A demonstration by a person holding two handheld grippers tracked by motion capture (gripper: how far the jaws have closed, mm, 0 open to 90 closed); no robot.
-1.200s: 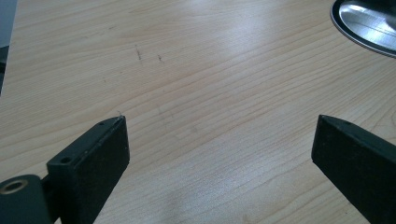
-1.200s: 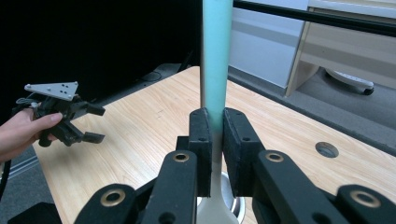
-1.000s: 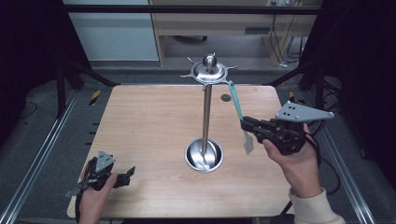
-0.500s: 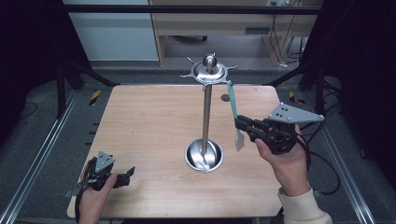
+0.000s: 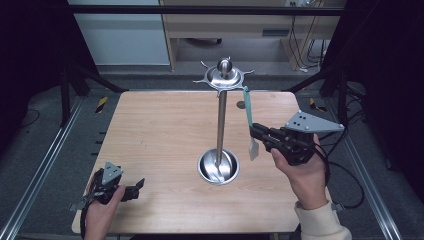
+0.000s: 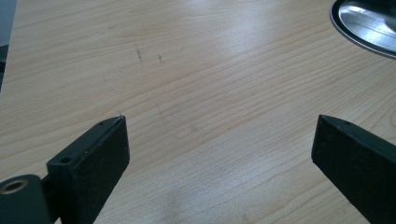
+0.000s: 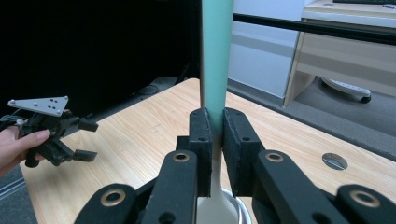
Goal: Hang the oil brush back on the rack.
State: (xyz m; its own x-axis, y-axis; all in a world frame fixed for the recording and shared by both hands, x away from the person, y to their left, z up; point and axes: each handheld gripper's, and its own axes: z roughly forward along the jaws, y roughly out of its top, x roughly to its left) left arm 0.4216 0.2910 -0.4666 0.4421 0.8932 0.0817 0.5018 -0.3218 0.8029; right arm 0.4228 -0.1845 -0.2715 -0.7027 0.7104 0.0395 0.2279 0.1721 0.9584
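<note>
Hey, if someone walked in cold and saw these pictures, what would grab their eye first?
Probably the tall shiny metal stand rising from its round base at the middle of the wooden table, topped by a ring of hooks. Next, the teal-handled spatula beside it, clamped upright in the right tool. The left tool sits open at the table's near left corner.

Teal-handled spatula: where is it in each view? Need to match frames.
High view: spatula hangs right of the stand's pole, clamped by the right gripper.
Left gripper view: not in it.
Right gripper view: spatula rises at centre, pinched between the jaws.
Shared landmark: the stand's round metal base, top right in the left gripper view, behind the blade in the right gripper view.
</note>
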